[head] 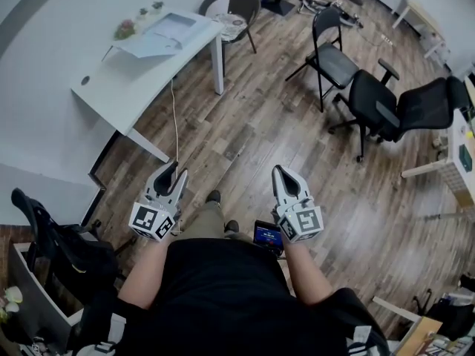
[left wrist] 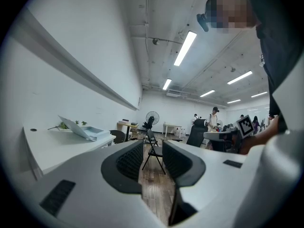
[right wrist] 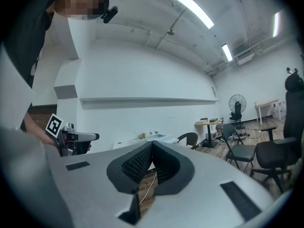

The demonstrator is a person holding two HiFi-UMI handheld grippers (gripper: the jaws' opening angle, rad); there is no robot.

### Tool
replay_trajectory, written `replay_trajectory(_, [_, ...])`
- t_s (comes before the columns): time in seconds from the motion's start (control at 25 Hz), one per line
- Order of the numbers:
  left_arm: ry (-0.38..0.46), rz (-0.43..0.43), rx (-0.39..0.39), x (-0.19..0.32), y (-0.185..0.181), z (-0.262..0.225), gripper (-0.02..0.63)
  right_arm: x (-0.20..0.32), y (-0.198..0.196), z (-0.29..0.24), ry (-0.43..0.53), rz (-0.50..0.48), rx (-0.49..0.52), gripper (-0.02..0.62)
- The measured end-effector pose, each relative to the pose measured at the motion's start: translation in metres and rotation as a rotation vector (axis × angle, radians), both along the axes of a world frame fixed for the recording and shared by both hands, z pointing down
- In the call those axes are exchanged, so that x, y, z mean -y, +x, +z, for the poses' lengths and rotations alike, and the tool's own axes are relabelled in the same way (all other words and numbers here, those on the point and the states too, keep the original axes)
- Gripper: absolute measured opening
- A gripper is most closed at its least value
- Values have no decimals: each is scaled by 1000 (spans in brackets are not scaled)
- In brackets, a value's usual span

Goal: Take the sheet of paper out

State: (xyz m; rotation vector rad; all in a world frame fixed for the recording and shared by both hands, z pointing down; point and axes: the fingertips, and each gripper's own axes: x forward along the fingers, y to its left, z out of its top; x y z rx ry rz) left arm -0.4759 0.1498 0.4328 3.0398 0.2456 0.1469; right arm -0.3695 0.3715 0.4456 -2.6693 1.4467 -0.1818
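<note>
While the person (head: 223, 288) is standing well apart from the white desk (head: 119, 87) | left gripper (head: 172, 175) is holding jaws spread, nothing between | right gripper (head: 283, 176) is pressing jaws together, empty.

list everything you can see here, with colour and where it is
table: one, white, upper left by the wall
tray with papers: one, white, far end of the table
small plants: a few, green and pink, on the table by the wall
cable: one, pale, hanging from the table
round-backed chair: one, dark, behind the table
folding chair: one, black, mid floor
office chair: one or two, black, right
desk: one, pale, right edge
floor: brown wood
small screen: one, blue, at the person's waist
left tongs: white, jaws apart, empty
right tongs: white, jaws together, empty
</note>
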Motion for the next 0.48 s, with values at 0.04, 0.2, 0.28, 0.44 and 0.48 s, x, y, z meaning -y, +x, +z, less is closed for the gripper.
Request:
replay_trajectory(0.04, [-1,1,-3,1,4,0,109,0,3,1,-1,1,1,11])
replay_trajectory(0.2, [-12,-7,-8,5,17,5,109,6,15,6,-6,-2,8,12])
replay_trajectory(0.28, [-19,-14,-11,10,26,7,109,10,23,7,-6,-2,11,11])
replay_trajectory(0.44, [-29,-23,-21,22,46,11,109,18,41,12,-10,-6,13,12])
replay_trajectory(0.48, [-34,-23,-24,25,51,13,109,21,46,14,-13,-4,15,12])
